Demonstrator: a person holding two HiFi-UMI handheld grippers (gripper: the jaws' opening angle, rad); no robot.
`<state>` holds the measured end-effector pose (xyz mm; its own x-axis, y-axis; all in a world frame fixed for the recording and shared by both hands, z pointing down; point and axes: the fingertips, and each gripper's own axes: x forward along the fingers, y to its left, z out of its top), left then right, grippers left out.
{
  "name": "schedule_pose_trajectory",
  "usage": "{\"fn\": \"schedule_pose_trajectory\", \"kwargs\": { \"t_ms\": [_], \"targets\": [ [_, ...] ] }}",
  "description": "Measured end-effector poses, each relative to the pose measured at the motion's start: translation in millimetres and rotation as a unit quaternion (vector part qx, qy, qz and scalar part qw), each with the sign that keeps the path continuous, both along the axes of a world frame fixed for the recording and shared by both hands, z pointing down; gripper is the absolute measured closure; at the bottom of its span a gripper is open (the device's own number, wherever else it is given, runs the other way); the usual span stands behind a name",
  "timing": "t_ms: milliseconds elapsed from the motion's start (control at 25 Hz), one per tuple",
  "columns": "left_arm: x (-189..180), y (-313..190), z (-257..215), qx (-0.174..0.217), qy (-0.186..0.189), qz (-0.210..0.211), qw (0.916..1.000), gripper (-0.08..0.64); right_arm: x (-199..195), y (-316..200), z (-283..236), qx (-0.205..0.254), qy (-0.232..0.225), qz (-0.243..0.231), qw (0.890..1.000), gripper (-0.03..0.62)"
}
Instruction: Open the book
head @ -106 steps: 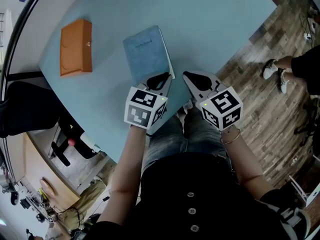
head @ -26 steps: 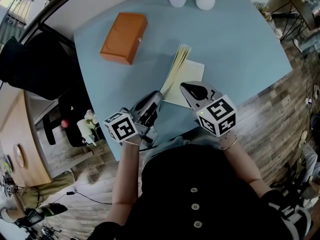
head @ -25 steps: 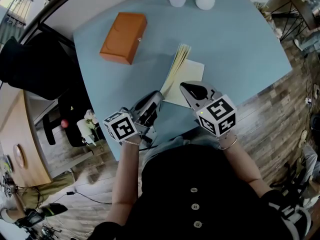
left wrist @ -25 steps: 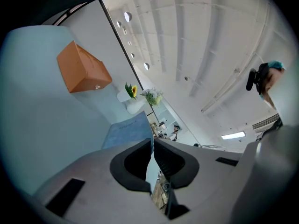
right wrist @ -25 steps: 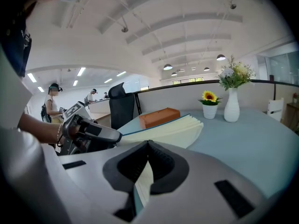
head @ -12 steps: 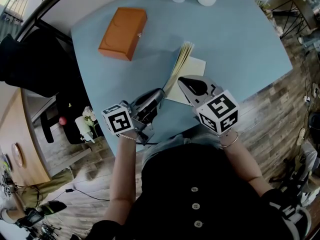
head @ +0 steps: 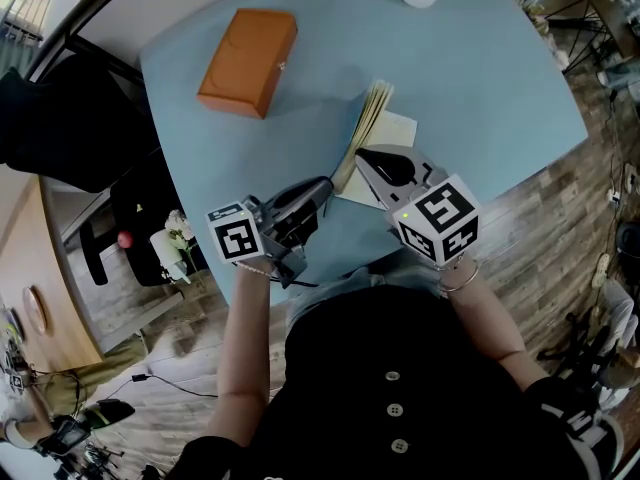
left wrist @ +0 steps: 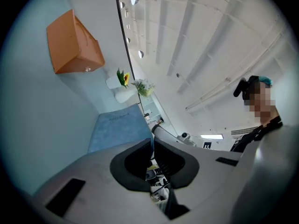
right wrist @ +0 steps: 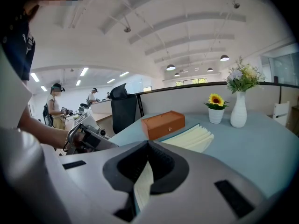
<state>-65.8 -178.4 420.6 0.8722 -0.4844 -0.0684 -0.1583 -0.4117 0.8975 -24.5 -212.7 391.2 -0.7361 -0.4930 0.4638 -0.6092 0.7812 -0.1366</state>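
The book lies open by the near edge of the table, its leaves fanned upright between my two grippers. Bare tabletop lies to its right, and the orange box sits well apart on the left. Only the left gripper view shows me those jaws clamped on the blue cover. Only the right gripper view shows its jaws pinching a cream page, with the sunflower pot and vase beyond.
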Motion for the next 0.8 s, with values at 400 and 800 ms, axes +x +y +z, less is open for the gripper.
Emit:
{"fn": "schedule_pose_trajectory", "kwargs": {
  "t_ms": [400, 800],
  "targets": [
    [-17.3, -3.7, -2.8, 0.021, -0.011, -0.051, 0.9984, 0.535, -5.2, 0.9, 0.1, -0.001, 0.006, -0.011, 1.000, 0.591],
    [-64.6, -11.3, 7.9, 0.030, -0.111, -0.182, 0.9766, 0.535, -23.9, 3.7, 8.4, -0.011, 0.012, -0.037, 0.999, 0.591]
  ]
}}
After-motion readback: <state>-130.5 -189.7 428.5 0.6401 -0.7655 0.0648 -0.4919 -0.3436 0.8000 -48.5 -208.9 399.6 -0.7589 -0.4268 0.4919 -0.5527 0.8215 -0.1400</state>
